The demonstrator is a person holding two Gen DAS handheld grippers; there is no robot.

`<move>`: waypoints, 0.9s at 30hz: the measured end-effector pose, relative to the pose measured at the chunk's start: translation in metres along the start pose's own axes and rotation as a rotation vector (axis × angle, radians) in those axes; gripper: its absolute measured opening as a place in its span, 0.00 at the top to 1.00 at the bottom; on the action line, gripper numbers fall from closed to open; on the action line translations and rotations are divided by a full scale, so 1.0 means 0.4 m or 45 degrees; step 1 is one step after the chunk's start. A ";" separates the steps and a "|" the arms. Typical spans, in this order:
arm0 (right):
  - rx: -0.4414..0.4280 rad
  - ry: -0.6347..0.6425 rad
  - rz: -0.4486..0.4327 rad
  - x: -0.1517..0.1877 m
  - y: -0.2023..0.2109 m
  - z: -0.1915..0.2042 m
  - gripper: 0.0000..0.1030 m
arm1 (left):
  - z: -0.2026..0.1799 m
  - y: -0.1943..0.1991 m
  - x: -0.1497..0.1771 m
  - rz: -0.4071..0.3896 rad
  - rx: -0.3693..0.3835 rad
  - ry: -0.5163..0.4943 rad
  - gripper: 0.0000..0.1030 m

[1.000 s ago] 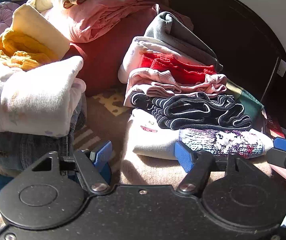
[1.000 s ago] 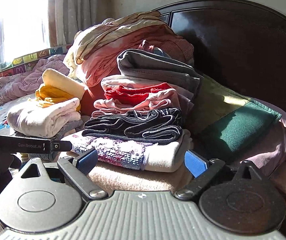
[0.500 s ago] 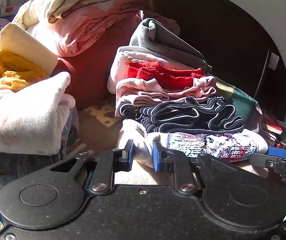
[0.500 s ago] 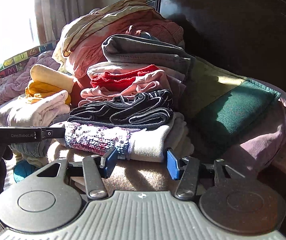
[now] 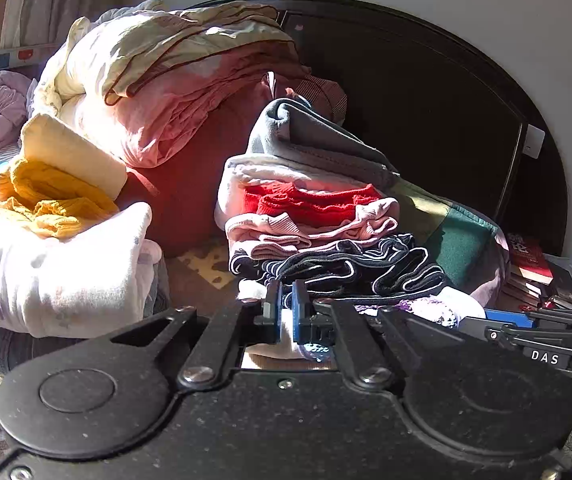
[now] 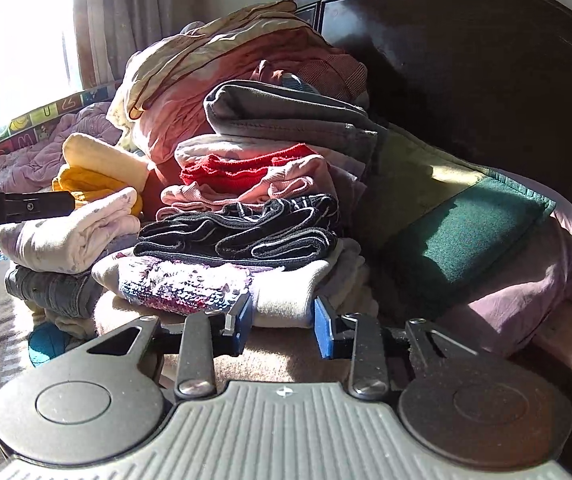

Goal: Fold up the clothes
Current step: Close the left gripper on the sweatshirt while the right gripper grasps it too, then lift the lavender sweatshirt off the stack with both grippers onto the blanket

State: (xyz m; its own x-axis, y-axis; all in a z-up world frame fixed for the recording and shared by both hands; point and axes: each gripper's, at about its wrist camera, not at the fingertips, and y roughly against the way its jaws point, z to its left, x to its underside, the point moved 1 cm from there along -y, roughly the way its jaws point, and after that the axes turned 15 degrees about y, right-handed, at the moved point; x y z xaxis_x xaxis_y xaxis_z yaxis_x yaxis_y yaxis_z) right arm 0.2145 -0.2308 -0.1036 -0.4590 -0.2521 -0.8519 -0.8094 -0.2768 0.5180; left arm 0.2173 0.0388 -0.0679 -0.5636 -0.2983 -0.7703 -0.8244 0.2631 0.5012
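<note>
Left fingers (image 5: 286,312) now pinched on white garment's (image 6: 282,300) corner, right fingers (image 6: 282,322) narrowed, still apart, straddling its edge

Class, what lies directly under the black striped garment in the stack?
A white garment with a sequin patch lies under the black striped garment; whatever lies below it is mostly covered.

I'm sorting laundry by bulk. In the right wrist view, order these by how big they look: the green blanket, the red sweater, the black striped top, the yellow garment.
1. green blanket
2. black striped top
3. red sweater and yellow garment: look alike, both partly covered, so unranked.
</note>
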 end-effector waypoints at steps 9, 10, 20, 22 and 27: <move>-0.008 0.079 0.028 0.003 -0.022 0.022 0.60 | 0.098 -0.097 0.036 0.079 -0.008 0.167 0.49; -0.009 0.077 0.026 0.005 -0.024 0.021 0.60 | 0.104 -0.110 0.032 0.086 0.002 0.181 0.49; -0.018 0.141 -0.030 0.003 -0.059 0.044 0.57 | 0.105 -0.143 0.041 0.112 0.170 0.262 0.94; -0.028 0.138 -0.039 -0.001 -0.065 0.048 0.57 | 0.101 -0.109 0.040 0.062 0.227 0.327 0.95; -0.063 0.096 -0.093 -0.019 -0.040 0.057 0.57 | 0.048 -0.035 0.006 -0.024 0.332 0.362 0.95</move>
State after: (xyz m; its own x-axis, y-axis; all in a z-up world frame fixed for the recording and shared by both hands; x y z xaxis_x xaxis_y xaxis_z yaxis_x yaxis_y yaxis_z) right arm 0.2226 -0.2033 -0.1073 -0.3687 -0.2981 -0.8804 -0.8199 -0.3420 0.4592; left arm 0.2283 0.0519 -0.0843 -0.5710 -0.5379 -0.6202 -0.8141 0.4687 0.3430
